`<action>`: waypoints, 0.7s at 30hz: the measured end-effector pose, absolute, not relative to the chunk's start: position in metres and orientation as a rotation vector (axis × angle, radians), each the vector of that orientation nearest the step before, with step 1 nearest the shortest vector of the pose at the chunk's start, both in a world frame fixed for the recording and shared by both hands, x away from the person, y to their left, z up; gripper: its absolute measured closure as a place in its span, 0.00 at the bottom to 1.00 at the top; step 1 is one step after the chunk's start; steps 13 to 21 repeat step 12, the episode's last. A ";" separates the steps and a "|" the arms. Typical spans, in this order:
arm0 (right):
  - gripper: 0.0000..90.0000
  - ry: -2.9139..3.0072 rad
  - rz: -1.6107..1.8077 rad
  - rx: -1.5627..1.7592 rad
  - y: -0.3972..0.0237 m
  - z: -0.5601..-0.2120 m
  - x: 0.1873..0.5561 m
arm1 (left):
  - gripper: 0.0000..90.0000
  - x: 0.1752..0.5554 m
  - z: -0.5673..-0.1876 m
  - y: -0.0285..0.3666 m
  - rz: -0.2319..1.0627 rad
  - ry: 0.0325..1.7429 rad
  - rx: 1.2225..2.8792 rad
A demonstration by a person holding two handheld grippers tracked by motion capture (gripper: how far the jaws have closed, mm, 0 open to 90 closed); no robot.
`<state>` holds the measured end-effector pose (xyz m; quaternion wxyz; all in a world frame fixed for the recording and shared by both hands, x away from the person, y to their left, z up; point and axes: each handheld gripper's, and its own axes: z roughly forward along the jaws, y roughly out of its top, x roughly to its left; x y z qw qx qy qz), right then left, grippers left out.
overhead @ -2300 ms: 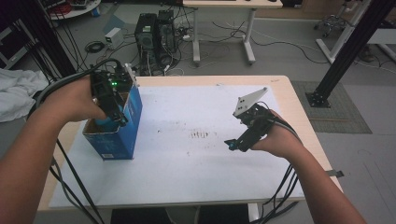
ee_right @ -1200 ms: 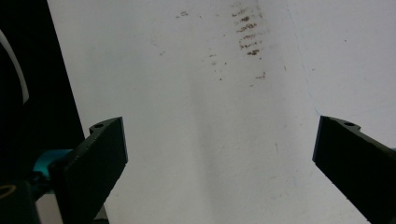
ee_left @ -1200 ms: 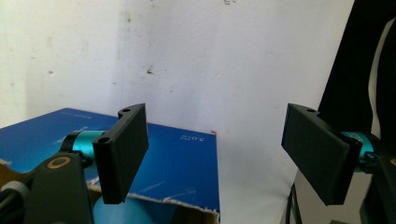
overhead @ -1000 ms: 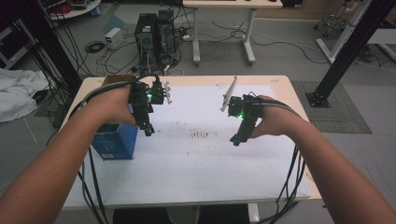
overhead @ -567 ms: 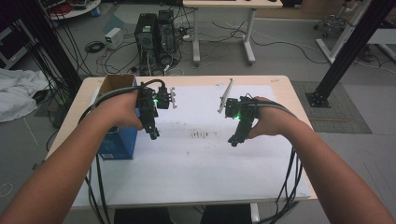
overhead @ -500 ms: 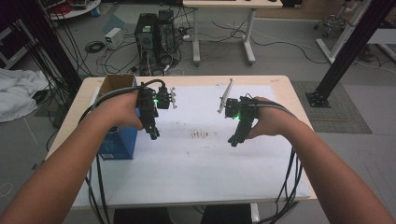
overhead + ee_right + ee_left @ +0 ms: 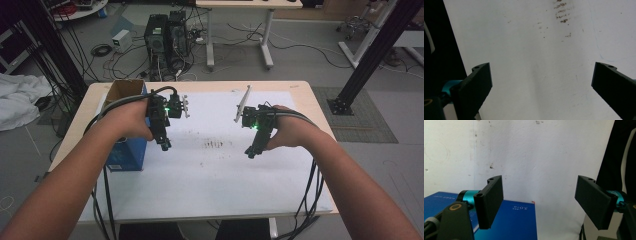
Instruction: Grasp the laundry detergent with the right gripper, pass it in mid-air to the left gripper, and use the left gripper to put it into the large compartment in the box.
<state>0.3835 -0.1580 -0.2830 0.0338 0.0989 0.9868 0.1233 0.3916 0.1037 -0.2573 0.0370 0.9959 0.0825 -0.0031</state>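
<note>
Black and flat-faced, the two jaws of my left gripper (image 7: 539,205) stood apart with nothing between them, and just beyond them I saw the smooth blue face of the box (image 7: 516,220), printed with small white characters. My right gripper (image 7: 541,85) was released too, its matte black jaws spread wide over bare white sheet, nothing held.

From the high view, my left gripper (image 7: 165,146) hung tips-down just beside the blue box (image 7: 127,152), on its inner side; I could not tell whether they touched. The box was a tall cardboard carton standing upright at the left edge of the table (image 7: 210,86), long axis vertical, its brown top flaps open and facing up. My right gripper (image 7: 251,153) pointed down and slightly inward over the white sheet (image 7: 215,185), well apart from the box.

The sheet was matte, with a patch of small brown specks (image 7: 214,145) between the two grippers. The wooden rim of the table framed it.
</note>
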 end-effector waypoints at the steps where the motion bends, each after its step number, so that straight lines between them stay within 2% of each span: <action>1: 0.03 3.034 0.383 0.306 -0.158 -0.283 0.384 | 0.26 0.392 -0.257 0.103 -0.011 0.253 3.057; 21: 0.03 3.025 0.407 0.300 -0.159 -0.282 0.384 | 0.26 0.393 -0.260 0.098 -0.016 0.247 3.061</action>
